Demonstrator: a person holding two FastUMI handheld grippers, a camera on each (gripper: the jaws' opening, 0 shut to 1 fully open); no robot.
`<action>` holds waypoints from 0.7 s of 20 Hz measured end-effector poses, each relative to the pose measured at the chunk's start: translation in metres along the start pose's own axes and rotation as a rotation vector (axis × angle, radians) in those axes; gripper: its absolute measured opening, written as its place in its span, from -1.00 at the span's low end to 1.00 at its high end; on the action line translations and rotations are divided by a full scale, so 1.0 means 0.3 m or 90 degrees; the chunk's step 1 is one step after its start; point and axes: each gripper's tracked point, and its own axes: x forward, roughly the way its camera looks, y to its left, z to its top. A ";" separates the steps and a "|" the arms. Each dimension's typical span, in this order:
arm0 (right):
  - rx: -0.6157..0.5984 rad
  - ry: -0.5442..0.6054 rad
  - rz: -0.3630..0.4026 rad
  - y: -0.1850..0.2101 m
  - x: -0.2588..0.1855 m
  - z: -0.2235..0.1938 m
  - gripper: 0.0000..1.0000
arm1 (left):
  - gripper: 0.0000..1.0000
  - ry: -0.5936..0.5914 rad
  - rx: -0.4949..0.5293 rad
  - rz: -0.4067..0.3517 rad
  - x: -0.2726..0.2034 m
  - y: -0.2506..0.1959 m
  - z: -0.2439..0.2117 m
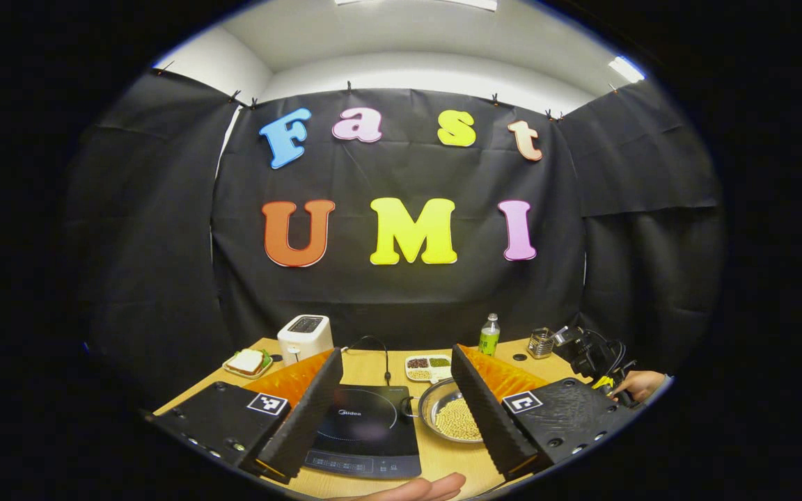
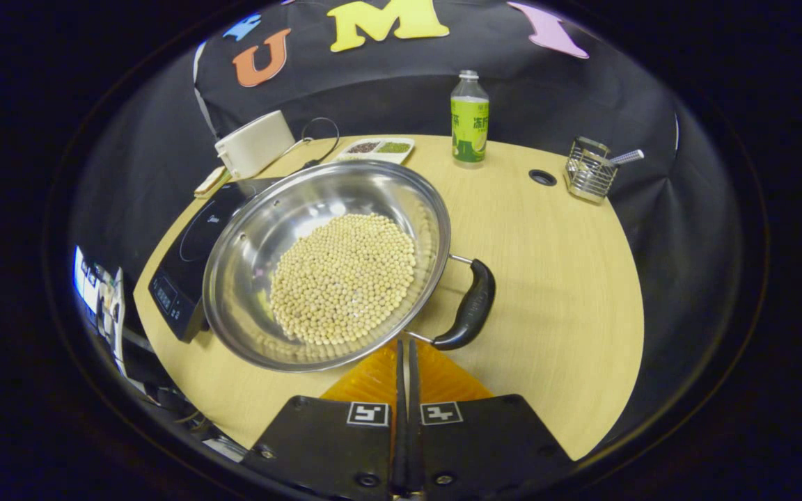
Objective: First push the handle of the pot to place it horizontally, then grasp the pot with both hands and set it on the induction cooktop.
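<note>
The steel pot, holding soybeans, stands on the wooden table just right of the black induction cooktop. One black pot handle sticks out on its near right side, slanted. My right gripper is shut with nothing in it, and its tips reach the pot's near rim beside that handle. In the left gripper view my left gripper hangs open above the table, the cooktop and the pot showing between its fingers. The right gripper shows farther right, held by a hand.
Along the back of the table stand a white toaster, a divided tray of beans, a green-labelled bottle and a wire holder. A plate with a sandwich lies at the far left. Bare tabletop lies right of the pot.
</note>
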 end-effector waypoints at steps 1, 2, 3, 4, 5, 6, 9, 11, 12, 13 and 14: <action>-0.007 -0.002 -0.003 -0.011 0.006 0.006 -0.93 | 0.93 0.000 0.000 0.003 0.018 0.008 0.003; -0.010 -0.002 -0.005 -0.019 0.008 0.010 -0.92 | 0.93 0.001 0.001 0.003 0.034 0.007 -0.002; -0.011 -0.004 -0.005 -0.026 0.010 0.017 -0.92 | 0.93 0.003 0.000 0.001 0.052 0.004 -0.004; -0.011 -0.006 -0.006 -0.031 0.013 0.021 -0.92 | 0.92 0.004 0.001 -0.001 0.068 0.003 -0.008; -0.012 -0.006 -0.007 -0.035 0.013 0.024 -0.93 | 0.92 0.005 0.003 -0.002 0.084 0.001 -0.010; -0.014 -0.007 -0.009 -0.041 0.014 0.028 -0.93 | 0.93 0.006 0.006 -0.001 0.100 -0.001 -0.015; -0.027 -0.013 -0.016 -0.055 0.019 0.042 -0.93 | 0.92 0.005 0.006 0.006 0.148 0.005 -0.022; -0.020 -0.028 -0.021 -0.074 0.026 0.062 -0.98 | 0.93 0.011 0.006 0.004 0.174 -0.002 -0.033; -0.016 -0.032 -0.024 -0.083 0.029 0.069 -0.93 | 0.93 0.011 0.005 0.001 0.185 -0.009 -0.039; -0.018 -0.033 -0.024 -0.090 0.028 0.071 -0.93 | 0.93 0.014 0.002 -0.004 0.198 -0.014 -0.046; -0.019 -0.035 -0.025 -0.089 0.029 0.072 -0.98 | 0.93 0.019 -0.002 -0.006 0.216 -0.015 -0.060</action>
